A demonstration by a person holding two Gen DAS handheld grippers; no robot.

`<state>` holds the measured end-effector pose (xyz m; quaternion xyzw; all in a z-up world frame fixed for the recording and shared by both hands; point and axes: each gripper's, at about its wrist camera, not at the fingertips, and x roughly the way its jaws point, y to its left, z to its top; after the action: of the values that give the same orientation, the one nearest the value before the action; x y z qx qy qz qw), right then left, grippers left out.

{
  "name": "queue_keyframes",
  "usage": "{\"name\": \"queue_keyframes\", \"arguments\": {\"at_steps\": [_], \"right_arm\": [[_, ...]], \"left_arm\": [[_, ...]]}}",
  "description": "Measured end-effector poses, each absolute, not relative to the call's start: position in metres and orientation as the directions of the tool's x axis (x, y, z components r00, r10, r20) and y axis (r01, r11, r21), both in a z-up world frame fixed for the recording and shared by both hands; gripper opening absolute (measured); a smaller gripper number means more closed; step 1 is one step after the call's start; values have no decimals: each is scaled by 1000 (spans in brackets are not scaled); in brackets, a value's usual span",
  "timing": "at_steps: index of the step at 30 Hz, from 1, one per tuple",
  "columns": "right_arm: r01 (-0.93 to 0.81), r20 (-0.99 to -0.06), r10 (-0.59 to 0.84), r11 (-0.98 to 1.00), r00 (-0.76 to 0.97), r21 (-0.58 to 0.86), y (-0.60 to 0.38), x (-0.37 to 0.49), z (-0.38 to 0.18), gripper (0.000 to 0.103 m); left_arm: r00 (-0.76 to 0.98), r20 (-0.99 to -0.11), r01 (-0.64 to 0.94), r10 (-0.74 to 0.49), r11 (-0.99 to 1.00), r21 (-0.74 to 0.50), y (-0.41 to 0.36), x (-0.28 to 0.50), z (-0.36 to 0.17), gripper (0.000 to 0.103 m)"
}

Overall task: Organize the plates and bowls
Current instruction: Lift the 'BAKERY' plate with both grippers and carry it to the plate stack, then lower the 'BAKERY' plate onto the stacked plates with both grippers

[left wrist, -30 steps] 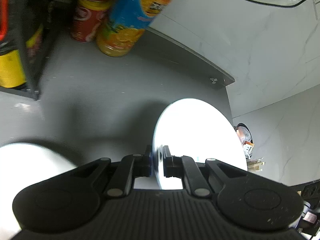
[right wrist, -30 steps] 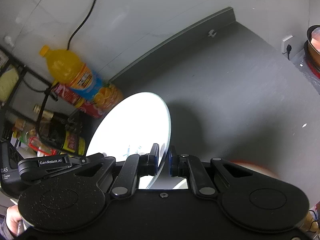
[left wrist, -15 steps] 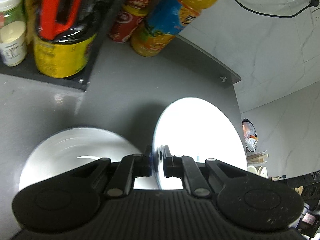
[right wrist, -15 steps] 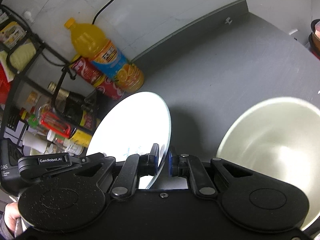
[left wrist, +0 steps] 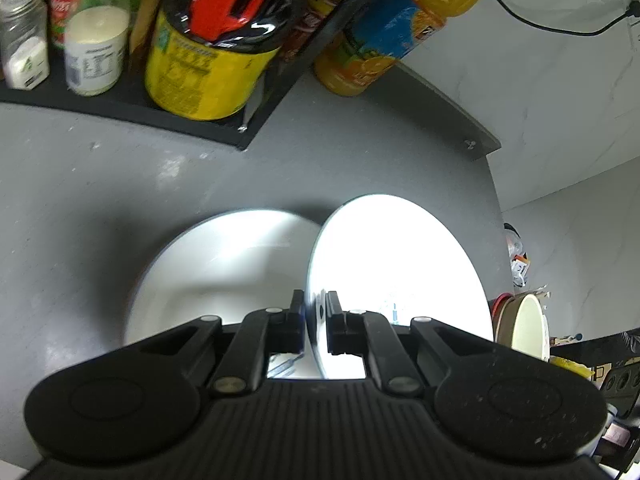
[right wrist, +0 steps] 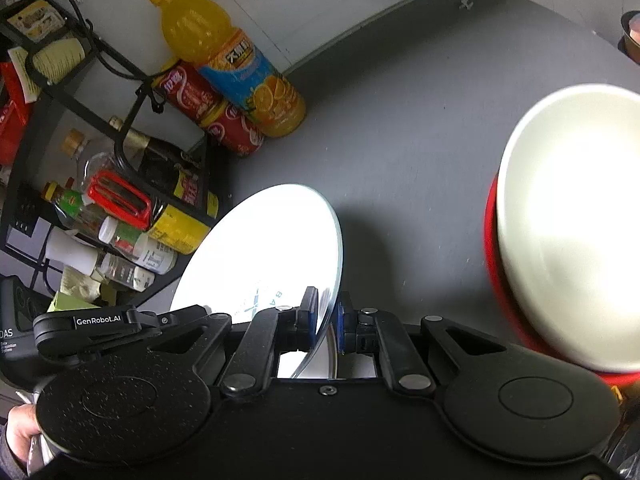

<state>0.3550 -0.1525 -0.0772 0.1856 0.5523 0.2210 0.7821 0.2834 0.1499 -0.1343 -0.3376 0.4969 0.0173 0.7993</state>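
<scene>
Left wrist view shows the left gripper [left wrist: 315, 322] clamped narrowly on the near rim of a white plate [left wrist: 400, 280], held on edge and tilted, above a white bowl [left wrist: 224, 272] that sits on the dark grey counter [left wrist: 120, 184]. The right wrist view shows the right gripper [right wrist: 328, 326] pinching the rim of a second white plate [right wrist: 268, 252] in the same way, with a cream bowl [right wrist: 572, 256] resting on something red [right wrist: 494, 272] to its right.

Both plates look like glazed ceramic: stiff, smooth, fairly heavy for a rim pinch, and breakable. Held only at one edge, each one probably wants to swing or slide out between the pads, so the firmest hold is likely deep on the rim, and setting down should be gentle, low edge first.

The counter is flat, hard and matte, with open space between the bowls. A black wire rack [right wrist: 132, 92] of jars and bottles stands at the left, with an orange drink bottle [right wrist: 236, 68] and a red can [right wrist: 208, 108] beside it against the pale marbled wall [left wrist: 540, 92]. A black cable [left wrist: 560, 24] hangs along that wall.
</scene>
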Motion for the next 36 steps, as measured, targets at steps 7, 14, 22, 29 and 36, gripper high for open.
{"name": "queue_keyframes", "arguments": {"at_steps": [7, 14, 22, 29, 36], "right_arm": [[-128, -793, 544, 838, 276, 530, -143, 338, -86, 9], [-131, -813, 522, 852, 259, 506, -135, 327, -92, 10], [-158, -834, 494, 869, 247, 468, -127, 320, -95, 10], [-172, -848, 465, 885, 255, 433, -117, 316, -98, 8], [-163, -857, 452, 891, 246, 423, -116, 319, -101, 9]], "left_arm": [[487, -817, -372, -310, 772, -515, 160, 269, -146, 7], [461, -828, -391, -319, 764, -513, 165, 258, -163, 8], [431, -845, -417, -316, 761, -497, 169, 251, -180, 11], [413, -850, -436, -328, 748, -501, 175, 249, -190, 12], [408, -869, -438, -280, 776, -455, 179, 252, -184, 11]]}}
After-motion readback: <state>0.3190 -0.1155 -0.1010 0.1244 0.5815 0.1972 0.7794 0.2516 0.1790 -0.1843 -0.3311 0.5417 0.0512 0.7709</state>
